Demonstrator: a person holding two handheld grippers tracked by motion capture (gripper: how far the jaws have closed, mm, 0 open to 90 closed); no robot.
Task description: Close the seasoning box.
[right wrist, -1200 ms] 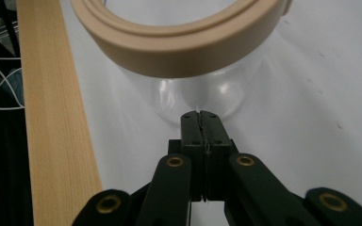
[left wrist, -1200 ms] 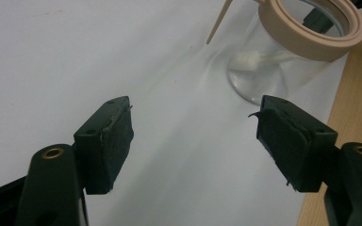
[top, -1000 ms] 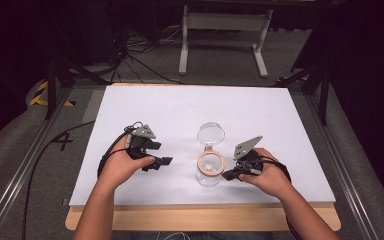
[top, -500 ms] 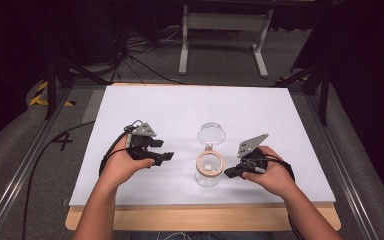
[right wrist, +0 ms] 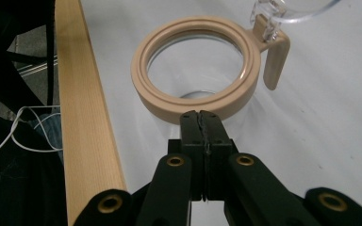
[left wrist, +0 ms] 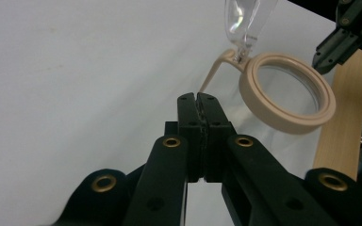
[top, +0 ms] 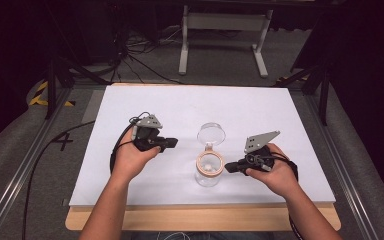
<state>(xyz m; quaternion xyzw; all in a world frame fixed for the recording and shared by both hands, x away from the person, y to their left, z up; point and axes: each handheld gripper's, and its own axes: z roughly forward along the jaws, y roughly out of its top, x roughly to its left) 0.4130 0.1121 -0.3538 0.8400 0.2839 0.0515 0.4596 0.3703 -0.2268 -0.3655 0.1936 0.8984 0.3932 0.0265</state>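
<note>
A clear jar (top: 208,172) stands on the white desk (top: 180,107), near the front edge and about in the middle. It has a tan ring (top: 209,164) around its open top. A clear round lid (top: 211,134) hangs off the far side of the ring on a small tan hinge and tips back, so the jar is open.

The left tongs (top: 172,144) are held in the person's left hand (top: 132,157), off to the left of the jar. They point toward the jar but do not touch it. Their jaws have just been closing, and now they are pressed together with nothing between them. In the left gripper view, the two black jaws (left wrist: 200,117) meet tip to tip, and the tan ring (left wrist: 287,92) sits beyond them to the right, apart from them.

The right tongs (top: 228,168) are held in the person's right hand (top: 275,172), on the right side of the jar. Their jaws are pressed together too, and they pinch nothing. In the right gripper view, the closed tips (right wrist: 202,125) sit just in front of the tan ring (right wrist: 195,70); I cannot tell if they touch it.

A wooden edge (top: 200,218) runs along the front of the desk, under the white top.
</note>
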